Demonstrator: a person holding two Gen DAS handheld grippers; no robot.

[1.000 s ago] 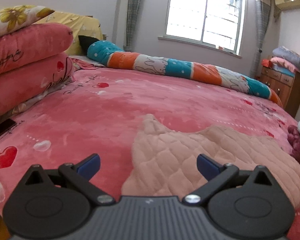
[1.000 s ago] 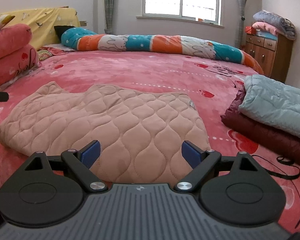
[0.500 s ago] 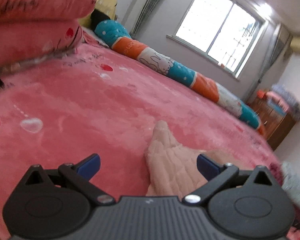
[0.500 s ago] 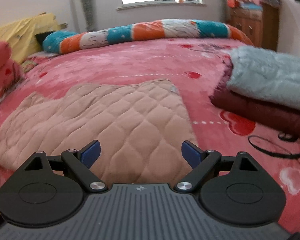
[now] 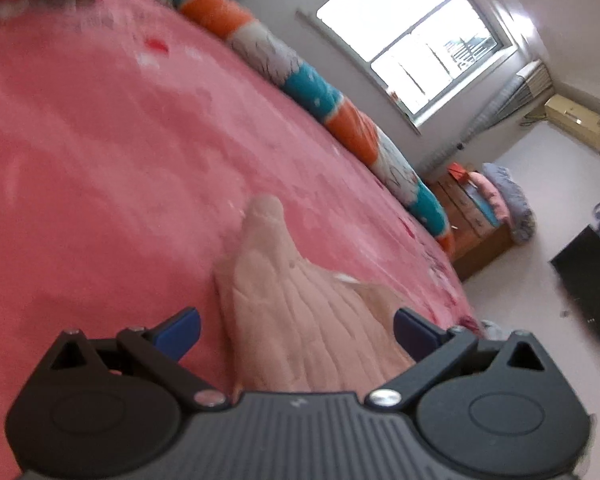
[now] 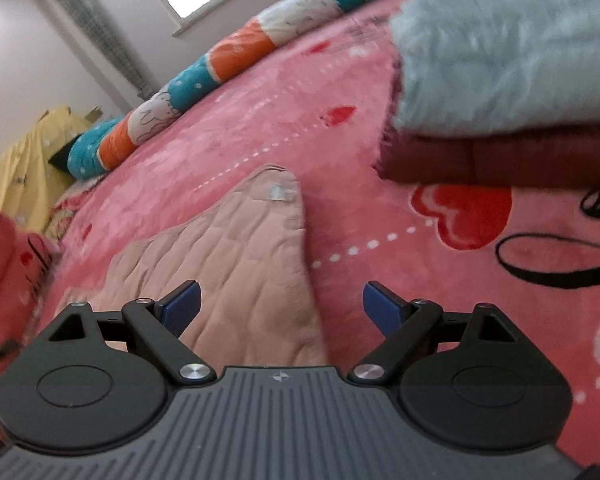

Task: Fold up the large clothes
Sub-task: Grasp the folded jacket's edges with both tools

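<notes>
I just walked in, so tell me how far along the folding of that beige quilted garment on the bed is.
Barely begun. Done: the beige quilted garment lies spread on the pink bedspread, beside a stack of folded blankets. In hand: nothing; the left gripper and right gripper hang open-jawed at its two edges. Left: grasping it and every fold.

daylight from window | motion blur | fisheye-bent edges

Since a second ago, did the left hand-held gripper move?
Yes. The left hand-held gripper dropped closer to the quilted beige garment and rolled, so the window now looks tilted.
</notes>
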